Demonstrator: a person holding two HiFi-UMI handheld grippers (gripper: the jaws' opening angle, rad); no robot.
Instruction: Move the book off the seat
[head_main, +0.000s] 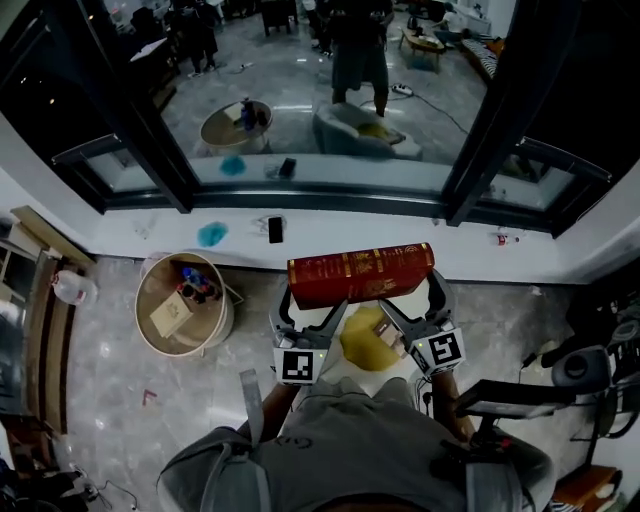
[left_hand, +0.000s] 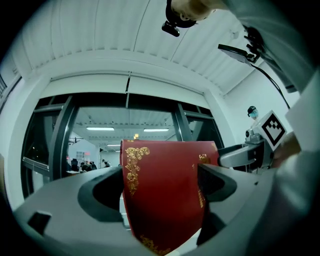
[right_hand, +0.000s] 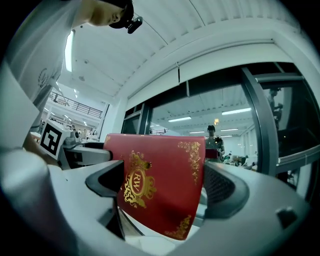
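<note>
Nearest to me, both marker cubes sit just ahead of my grey shirt, and the jaws reach forward from them.

Left gripper (head_main: 312, 302): its own view shows the jaws set wide and closed on the red book (head_main: 360, 273) across its thickness, one pad on each cover. Right gripper (head_main: 412, 297): the same, pads pressed on both faces with the gold crest showing between them. Each holds one end of the book.

Position: the book is in the air, lying crosswise between the two grippers with its gilt spine facing up. It touches nothing else. The yellow cushion (head_main: 366, 338), which I take for the seat, is below and just behind it, so I judge the book to be lifted clear but not yet set down.

Handling (my judgement): it is a thick hardback, stiff and probably heavy. The covers look glossy and may slip. Clamping across both covers near each end keeps the pages shut and the load shared, and letting go at one end would twist it.

Further out, a round tub (head_main: 185, 300) of odds and ends stands on the floor to the left. Beyond it, a dark phone (head_main: 275, 229) lies on the white window ledge (head_main: 560, 262). Past the glass is a dim room with people in it.
</note>
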